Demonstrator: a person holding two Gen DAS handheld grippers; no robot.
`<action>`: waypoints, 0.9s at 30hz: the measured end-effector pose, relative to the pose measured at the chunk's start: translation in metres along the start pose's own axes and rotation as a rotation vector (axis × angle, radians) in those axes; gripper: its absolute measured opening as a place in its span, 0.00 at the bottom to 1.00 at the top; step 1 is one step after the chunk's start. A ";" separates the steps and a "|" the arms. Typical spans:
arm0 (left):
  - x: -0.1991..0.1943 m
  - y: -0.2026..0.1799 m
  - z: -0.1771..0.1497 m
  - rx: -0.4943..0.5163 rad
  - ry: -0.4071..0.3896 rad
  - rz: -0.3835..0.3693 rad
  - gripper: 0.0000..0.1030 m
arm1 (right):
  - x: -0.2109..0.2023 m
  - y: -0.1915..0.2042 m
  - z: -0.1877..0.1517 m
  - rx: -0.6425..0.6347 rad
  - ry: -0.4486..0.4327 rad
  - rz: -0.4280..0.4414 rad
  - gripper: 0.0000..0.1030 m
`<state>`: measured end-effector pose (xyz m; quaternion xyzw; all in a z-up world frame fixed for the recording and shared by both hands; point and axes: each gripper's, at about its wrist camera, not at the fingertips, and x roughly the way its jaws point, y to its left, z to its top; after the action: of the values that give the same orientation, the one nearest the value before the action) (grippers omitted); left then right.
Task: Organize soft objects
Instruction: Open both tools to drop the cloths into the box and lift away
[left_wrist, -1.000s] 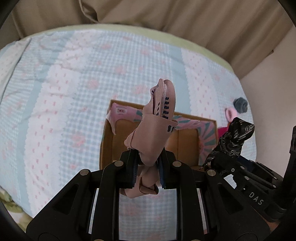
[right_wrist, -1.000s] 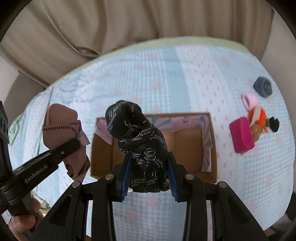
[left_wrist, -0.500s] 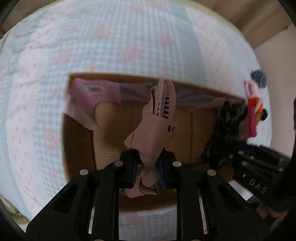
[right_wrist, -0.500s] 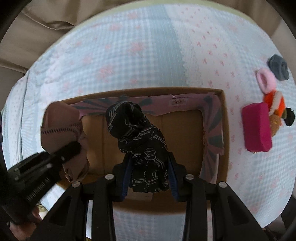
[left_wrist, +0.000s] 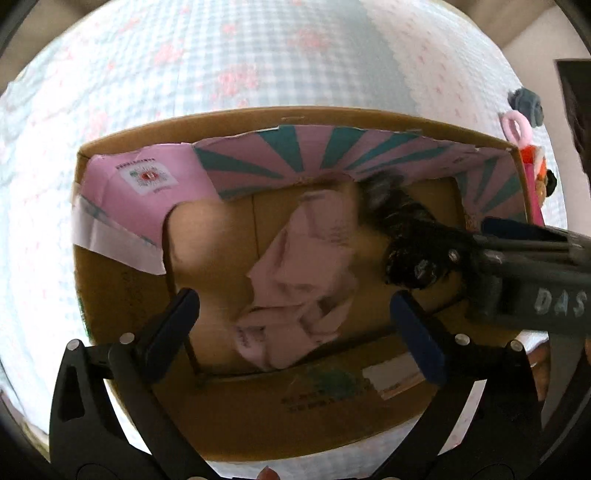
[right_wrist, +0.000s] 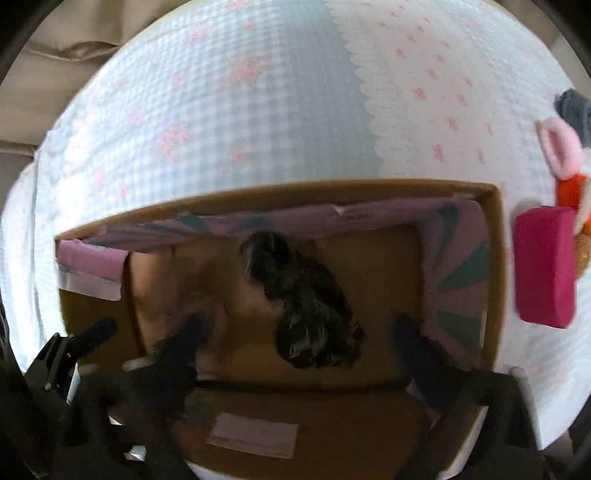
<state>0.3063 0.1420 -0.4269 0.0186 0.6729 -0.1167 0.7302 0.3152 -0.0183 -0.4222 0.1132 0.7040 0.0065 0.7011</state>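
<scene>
An open cardboard box (left_wrist: 122, 280) with pink and teal flaps lies on the bed; it also shows in the right wrist view (right_wrist: 495, 236). My left gripper (left_wrist: 295, 310) is open above it. The pink garment (left_wrist: 295, 280) lies loose inside the box between the open fingers. My right gripper (right_wrist: 295, 343) is open too. The black printed garment (right_wrist: 306, 314) lies in the box, apart from its fingers. In the left wrist view the black garment (left_wrist: 406, 236) sits right of the pink one.
The bed has a pale blue and pink checked cover (right_wrist: 258, 110). Right of the box lie a magenta block (right_wrist: 545, 269), a pink ring (right_wrist: 557, 147), a grey roll (right_wrist: 574, 107) and an orange soft toy (right_wrist: 569, 188). A beige curtain (right_wrist: 55, 55) hangs behind.
Both grippers moved down over the box and opened. The pink garment and the black garment dropped out of the jaws into the box.
</scene>
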 end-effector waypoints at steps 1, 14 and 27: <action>0.000 -0.001 -0.001 0.008 0.000 0.005 1.00 | 0.001 0.000 0.000 -0.004 -0.003 -0.005 1.00; -0.033 0.001 -0.010 -0.019 -0.045 0.017 1.00 | -0.033 0.001 -0.022 -0.036 -0.073 0.000 1.00; -0.118 -0.002 -0.050 -0.029 -0.181 0.026 1.00 | -0.114 0.026 -0.060 -0.114 -0.226 -0.015 1.00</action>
<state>0.2490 0.1666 -0.3144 0.0064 0.6054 -0.0985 0.7898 0.2584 -0.0029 -0.3047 0.0680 0.6198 0.0285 0.7813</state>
